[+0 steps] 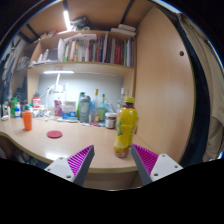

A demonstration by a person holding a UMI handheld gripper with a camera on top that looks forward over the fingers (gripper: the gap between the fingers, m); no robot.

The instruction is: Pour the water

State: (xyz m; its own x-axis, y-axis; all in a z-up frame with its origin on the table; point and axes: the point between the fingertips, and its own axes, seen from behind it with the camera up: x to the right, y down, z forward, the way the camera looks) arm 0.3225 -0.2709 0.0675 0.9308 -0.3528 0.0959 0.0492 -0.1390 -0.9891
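Best to keep the open gripper (114,160) level, centre the yellow bottle (125,128) between the purple pads (82,160), then close low on its body.

Gripper (113,160) level, jaws spread wide (pink pads inward).

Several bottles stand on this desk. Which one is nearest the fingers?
The yellow bottle with the yellow cap, standing upright just ahead of the open fingers, roughly between them. The other bottles cluster farther back by the wall under the bookshelf.
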